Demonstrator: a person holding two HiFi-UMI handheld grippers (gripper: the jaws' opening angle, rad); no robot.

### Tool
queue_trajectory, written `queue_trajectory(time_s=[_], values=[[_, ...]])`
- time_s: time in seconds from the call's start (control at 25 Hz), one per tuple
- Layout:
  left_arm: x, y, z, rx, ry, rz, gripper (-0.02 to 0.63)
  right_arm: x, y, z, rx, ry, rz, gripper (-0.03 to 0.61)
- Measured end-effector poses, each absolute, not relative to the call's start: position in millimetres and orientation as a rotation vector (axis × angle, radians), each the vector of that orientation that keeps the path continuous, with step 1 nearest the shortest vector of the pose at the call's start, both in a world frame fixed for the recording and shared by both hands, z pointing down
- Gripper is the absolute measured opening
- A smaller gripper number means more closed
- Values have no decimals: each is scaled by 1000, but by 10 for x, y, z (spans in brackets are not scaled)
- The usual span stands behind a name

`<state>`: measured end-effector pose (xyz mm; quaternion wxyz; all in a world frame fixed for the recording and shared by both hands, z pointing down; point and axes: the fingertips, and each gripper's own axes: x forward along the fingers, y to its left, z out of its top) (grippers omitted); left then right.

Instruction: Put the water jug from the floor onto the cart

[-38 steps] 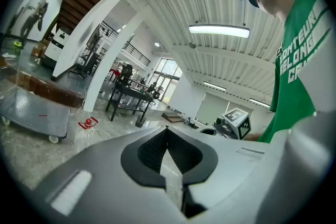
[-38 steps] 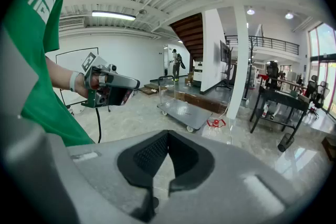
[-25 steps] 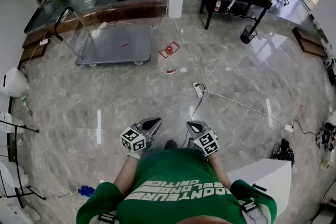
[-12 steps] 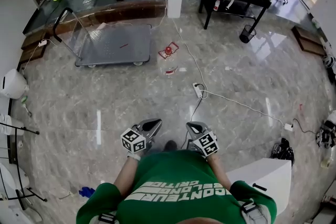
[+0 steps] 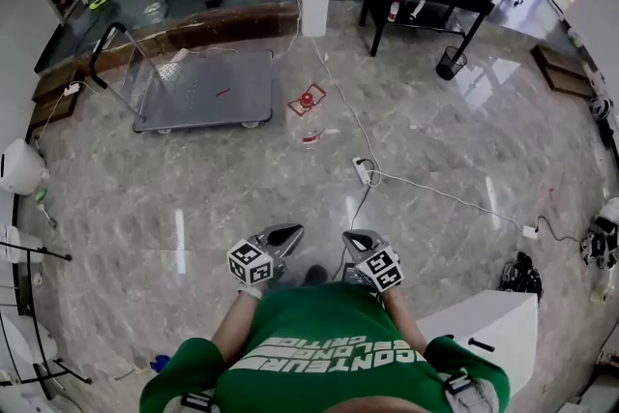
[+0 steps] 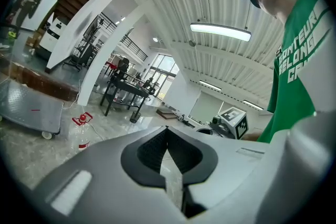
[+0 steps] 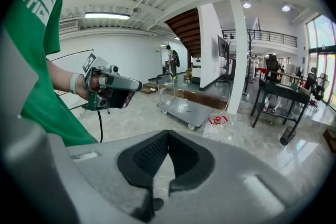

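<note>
Jug: we count one water jug, clear with a red cap, standing on the floor just above the head view's centre, just right of the cart and well apart from both grippers.
Cart: one cart, upper left.
Jaws: two grippers, our left gripper and right gripper, both pressed together on nothing.
Handling: we judge it heavy if full and smooth-walled, so slippery. We would grip it by the red handle at the cap.

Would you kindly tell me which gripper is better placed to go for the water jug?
Left, marginally: the water jug stands far ahead, slightly toward the left gripper and the cart; the right gripper is equally shut and empty.
</note>
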<state>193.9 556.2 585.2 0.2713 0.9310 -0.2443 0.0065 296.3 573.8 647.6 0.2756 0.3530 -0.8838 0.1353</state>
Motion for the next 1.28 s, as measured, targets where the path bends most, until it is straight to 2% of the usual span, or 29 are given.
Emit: queue_trajectory(time_s=[0.76,1.28], values=[[933,4434,5730,2517,-708,-62,5,1944,4603,6213,895,-2363,258,-8],[101,4196,5726,2488,-792,-118,5,1157,4252,6160,825,-2378,197,-6]])
